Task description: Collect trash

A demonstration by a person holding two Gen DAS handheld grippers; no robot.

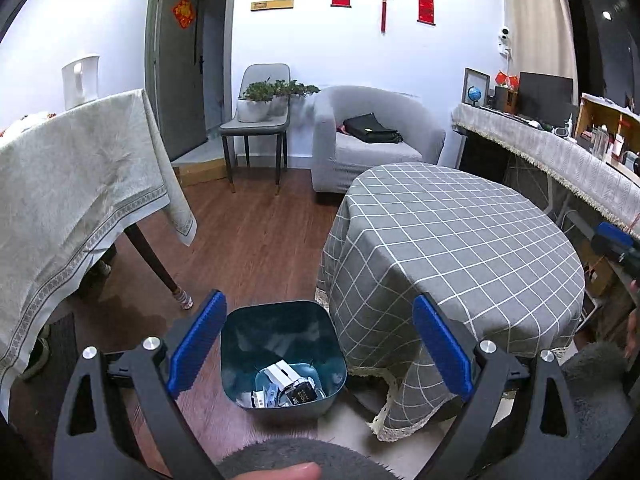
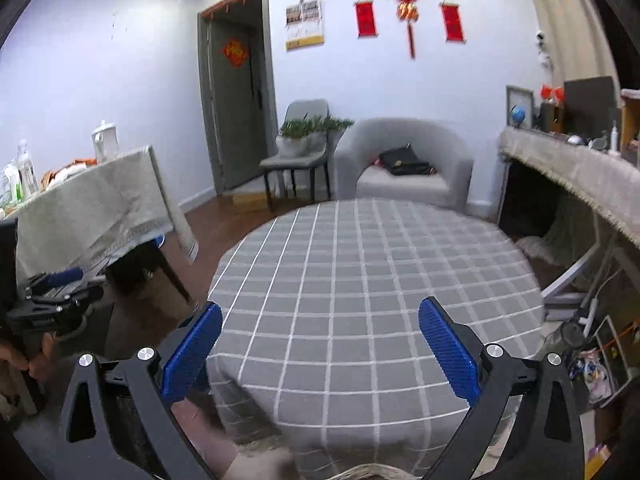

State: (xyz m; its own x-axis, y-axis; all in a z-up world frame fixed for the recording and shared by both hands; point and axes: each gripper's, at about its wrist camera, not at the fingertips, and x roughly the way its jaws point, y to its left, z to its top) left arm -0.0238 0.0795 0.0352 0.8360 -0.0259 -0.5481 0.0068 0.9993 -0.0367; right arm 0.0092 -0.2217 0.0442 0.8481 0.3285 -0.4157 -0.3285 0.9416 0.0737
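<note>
1. While the left claw [image 1: 318, 344] hangs over the wooden floor [image 1: 248, 240], its two blue pads [image 1: 196, 346] stand spread wide with nothing gripped between them.
2. Seen from the left wrist, a dark teal trash bin [image 1: 280, 356] sits on the floor directly below and between those pads, apart from both.
3. Inside the bin lies the trash [image 1: 286, 386]: a white box, a dark packet and some small pale scraps heaped at the bottom.
4. Just to the right of the bin stands a round tabletop [image 1: 452, 248] draped in a grey cloth with white checks, its lace hem hanging close beside the bin's rim.
5. From the right wrist view, the right claw [image 2: 320, 350] is held above the near edge of that checked tabletop [image 2: 372, 280], its pads [image 2: 448, 350] spread as wide as they go and holding nothing.
6. No bin shows in the right wrist view; the cloth between the right claw's pads is bare.
7. At the left edge of the right wrist view the other claw appears as a dark, blurred shape with a hand [image 2: 16, 360] behind it.
8. Farther back are a second tabletop [image 1: 68, 168] under a pale cloth, a grey armchair [image 1: 372, 140] with a black bag [image 1: 372, 129] on its seat, and a chair [image 1: 260, 120] bearing potted plants [image 1: 264, 98].
</note>
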